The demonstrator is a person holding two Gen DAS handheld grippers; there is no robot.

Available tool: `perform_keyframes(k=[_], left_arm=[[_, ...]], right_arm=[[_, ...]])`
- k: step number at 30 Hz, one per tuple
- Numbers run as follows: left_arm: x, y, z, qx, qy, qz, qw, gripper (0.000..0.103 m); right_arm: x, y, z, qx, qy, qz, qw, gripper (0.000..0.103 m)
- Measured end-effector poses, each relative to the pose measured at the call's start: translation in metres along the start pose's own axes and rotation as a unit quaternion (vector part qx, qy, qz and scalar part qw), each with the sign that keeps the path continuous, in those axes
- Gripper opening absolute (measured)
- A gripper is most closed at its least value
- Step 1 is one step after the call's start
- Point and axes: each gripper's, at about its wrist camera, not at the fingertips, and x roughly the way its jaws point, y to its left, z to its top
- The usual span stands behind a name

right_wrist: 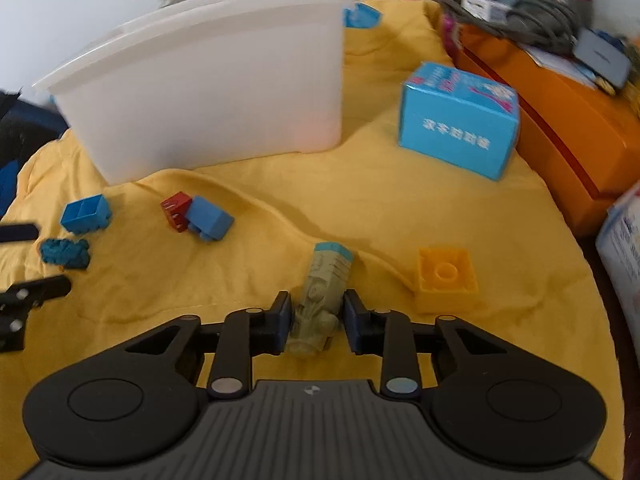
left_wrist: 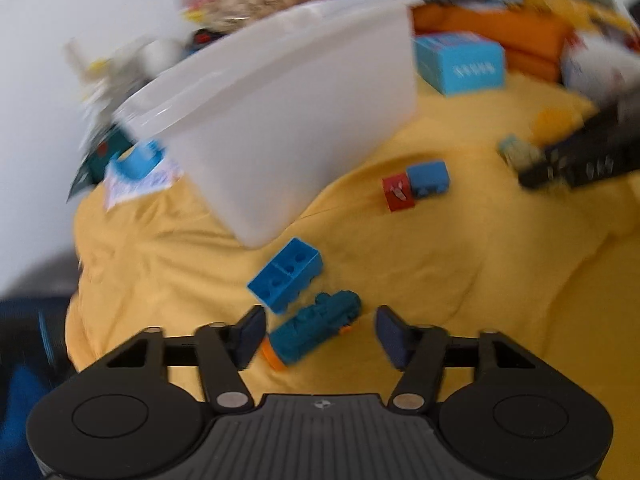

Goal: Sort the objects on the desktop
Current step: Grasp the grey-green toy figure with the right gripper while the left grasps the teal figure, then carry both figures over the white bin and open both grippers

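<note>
Left wrist view: left gripper point(left_wrist: 318, 336) angled down over yellow cloth point(left_wrist: 440, 260), jaws wide, teal toy train point(left_wrist: 316, 330) lying loose between them beside blue brick point(left_wrist: 286, 274).

Right wrist view: right gripper point(right_wrist: 314, 322) tilted down, jaws narrow around pale green toy train point(right_wrist: 320, 300); contact unclear. White bin point(right_wrist: 208, 80) behind.

The left gripper point(left_wrist: 320, 332) hangs over a yellow cloth point(left_wrist: 440, 280), jaws apart, with a teal toy point(left_wrist: 316, 330) lying between them, seemingly untouched. Just beyond it sits a blue brick point(left_wrist: 286, 274), near the corner of a white bin point(left_wrist: 280, 120). Farther right lie a red block point(left_wrist: 398, 193) touching a blue block point(left_wrist: 428, 179), and a blue box point(left_wrist: 460, 62) behind.
</note>
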Motion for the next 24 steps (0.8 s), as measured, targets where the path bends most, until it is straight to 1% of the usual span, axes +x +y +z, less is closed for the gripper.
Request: perform_keyframes(k=[1,2,3,4,5,7,8,9,10,12,15,18,22,24], left_arm=[[0.006,0.0,0.002,0.013,0.016,-0.004,0.9998,0.047],[0.013,0.001,0.003,0.025,0.034,-0.008,0.9991,0.047],[0.014,0.001,0.004,0.031,0.033,-0.011,0.9989,0.047],[0.014,0.002,0.005,0.028,0.035,-0.018,0.9988,0.042],[0.013,0.005,0.006,0.012,0.04,-0.025,0.9988,0.038],[0.008,0.01,0.007,-0.041,0.044,-0.049,0.997,0.031],[0.004,0.01,0.006,-0.076,0.045,-0.059,0.9944,0.027],[0.0,0.009,0.004,-0.102,0.045,-0.065,0.9917,0.025],[-0.003,0.005,0.001,-0.129,0.045,-0.07,0.9882,0.025],[-0.008,-0.007,-0.004,-0.162,0.041,-0.066,0.9838,0.025],[-0.006,-0.024,-0.009,-0.185,0.036,-0.042,0.9812,0.028],[-0.003,-0.027,-0.01,-0.207,0.03,-0.027,0.9774,0.03],[0.003,-0.021,-0.009,-0.24,0.017,-0.029,0.9702,0.03],[0.005,-0.017,-0.008,-0.247,0.012,-0.035,0.9683,0.029]], right_arm=[[-0.002,0.004,0.0,-0.015,-0.003,-0.003,1.0,0.029],[-0.004,0.006,0.0,-0.026,-0.007,-0.004,1.0,0.029],[-0.007,0.009,-0.001,-0.036,-0.011,-0.005,0.999,0.028],[-0.01,0.011,-0.002,-0.044,-0.014,-0.005,0.999,0.028],[-0.012,0.013,-0.003,-0.051,-0.016,-0.006,0.999,0.027],[-0.017,0.015,-0.004,-0.068,-0.023,-0.009,0.997,0.027],[-0.02,0.017,-0.005,-0.076,-0.025,-0.008,0.997,0.027],[-0.021,0.018,-0.006,-0.081,-0.026,-0.007,0.996,0.026],[-0.021,0.017,-0.005,-0.083,-0.025,-0.005,0.996,0.023],[-0.019,0.017,-0.004,-0.082,-0.023,-0.005,0.996,0.023],[-0.013,0.016,-0.004,-0.081,-0.014,-0.006,0.997,0.024],[-0.009,0.012,-0.002,-0.071,-0.013,-0.005,0.997,0.032],[0.001,0.011,-0.002,-0.067,-0.002,-0.006,0.998,0.031],[0.001,0.01,-0.003,-0.072,-0.006,0.001,0.997,0.026]])
